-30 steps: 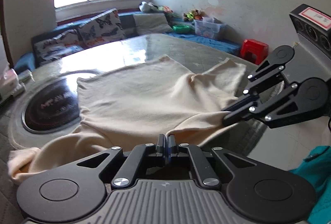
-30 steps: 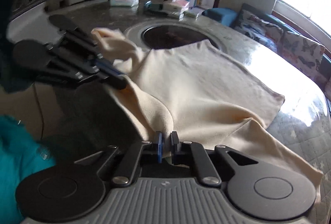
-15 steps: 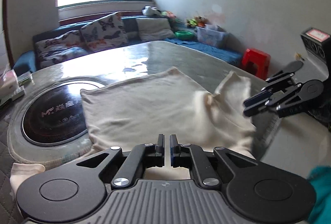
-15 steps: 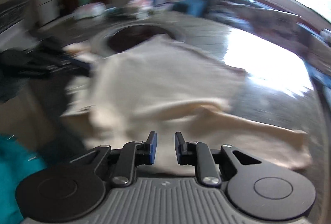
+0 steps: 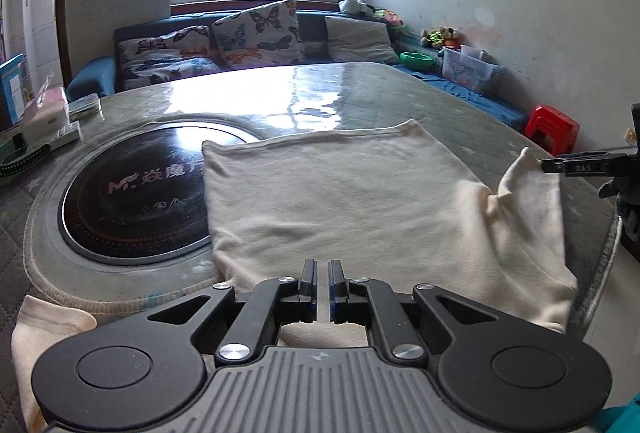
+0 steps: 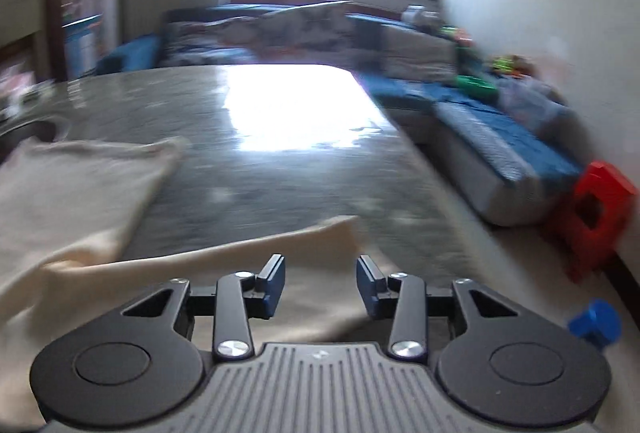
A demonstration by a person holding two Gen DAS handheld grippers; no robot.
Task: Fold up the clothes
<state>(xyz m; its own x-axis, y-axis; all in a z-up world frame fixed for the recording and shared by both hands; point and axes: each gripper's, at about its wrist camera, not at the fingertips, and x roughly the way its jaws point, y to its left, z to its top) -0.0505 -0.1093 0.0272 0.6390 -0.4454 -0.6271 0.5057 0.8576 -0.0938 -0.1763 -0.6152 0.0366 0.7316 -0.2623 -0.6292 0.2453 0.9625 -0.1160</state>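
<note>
The cream garment point(image 5: 360, 201) lies spread on the round table point(image 5: 360, 85), its left edge overlapping the dark circular hotplate point(image 5: 136, 193) set into the tabletop. The near edge of the garment hangs over the table rim toward the operator. One sleeve point(image 5: 532, 189) extends to the right and rises toward the right gripper point(image 5: 576, 166), seen edge-on at the right of the left wrist view.

Left gripper point(image 5: 323, 287): jaws nearly closed with a narrow gap between them; no fabric is visible in the gap. It sits above the near edge of the garment.

Right gripper point(image 6: 321, 285): jaws set wide apart, holding nothing. In its own view, which is motion-blurred, it hovers over the sleeve point(image 6: 248, 273), with the garment body at far left.

Step in hand, as judged: the garment is laid flat and neither gripper holds it; the sleeve fold is not yet made. The next move calls for the right gripper to descend on the sleeve end, close on a single layer, and carry it leftward across the garment body. The left gripper should pin the near edge to prevent dragging.
</note>
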